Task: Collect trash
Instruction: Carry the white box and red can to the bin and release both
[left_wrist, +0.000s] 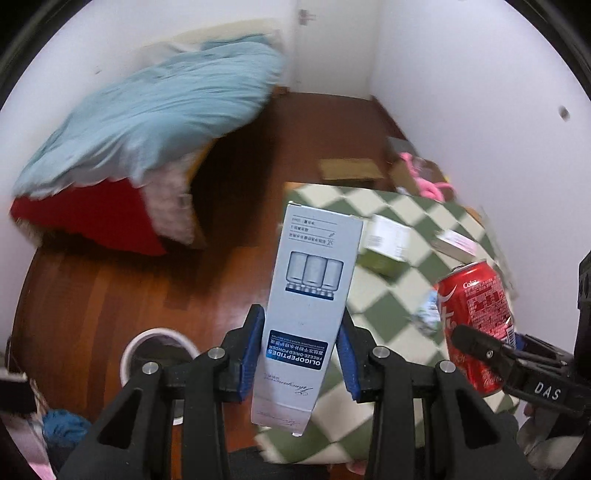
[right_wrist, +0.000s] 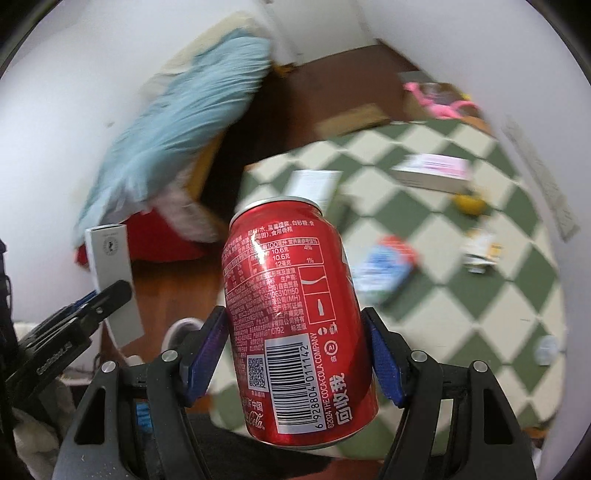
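Gripping a tall pale-blue carton (left_wrist: 308, 314) upright, the left gripper (left_wrist: 301, 349) has its blue-padded jaws closed on the box's lower half, above the wooden floor (left_wrist: 110, 295) and a white bin (left_wrist: 155, 350) at lower left. Right of it, the right gripper (right_wrist: 295, 354) has its jaws clamped on a red cola can (right_wrist: 295, 317), held tilted over the green-checked desk (right_wrist: 480, 314), where blurred boxes (right_wrist: 432, 171) and wrappers (right_wrist: 384, 267) lie scattered.

Even indoor light, motion-blurred background, fisheye-bent edges, glare streak on the can (right_wrist: 295, 317).
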